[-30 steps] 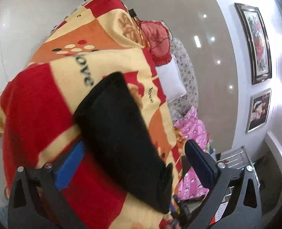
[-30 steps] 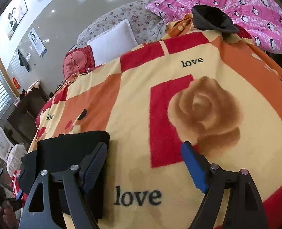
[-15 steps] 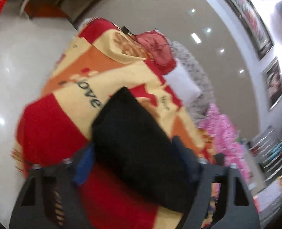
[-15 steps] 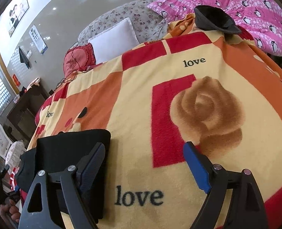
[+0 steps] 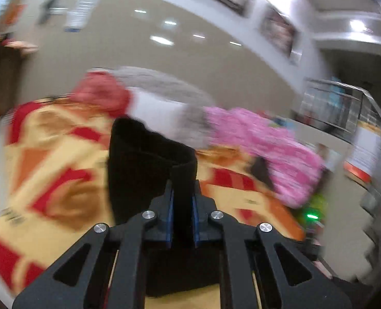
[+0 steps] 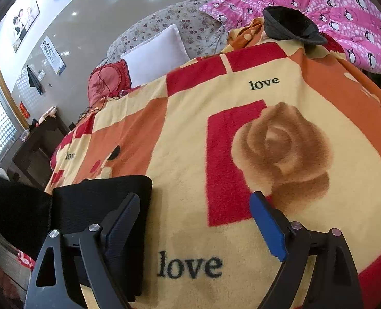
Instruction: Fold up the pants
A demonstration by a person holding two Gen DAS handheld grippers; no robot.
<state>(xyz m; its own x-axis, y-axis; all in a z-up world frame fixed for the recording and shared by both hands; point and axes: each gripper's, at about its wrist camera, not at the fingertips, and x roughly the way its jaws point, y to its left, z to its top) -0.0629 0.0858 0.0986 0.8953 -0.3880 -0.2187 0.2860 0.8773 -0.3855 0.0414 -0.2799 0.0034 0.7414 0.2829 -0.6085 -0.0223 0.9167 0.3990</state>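
Observation:
The black pants (image 5: 144,164) are folded into a thick bundle on a red, orange and cream blanket (image 5: 61,180). My left gripper (image 5: 182,200) is shut on the near edge of the pants, with black cloth pinched between its blue pads. In the right wrist view the pants (image 6: 97,200) lie at the lower left of the blanket (image 6: 190,134). My right gripper (image 6: 194,221) is open and empty, its left finger over the pants' corner.
A pink penguin quilt (image 6: 332,7) and a black hat (image 6: 291,24) lie at the far right of the bed. A white pillow (image 6: 157,54), a red cushion (image 6: 108,79) and a floral headboard (image 6: 180,23) are at the far end. A dark side table (image 6: 35,146) stands left.
My left gripper has closed on the edge of the pants and swung round, blurring its view. My right gripper has stayed open in almost the same place.

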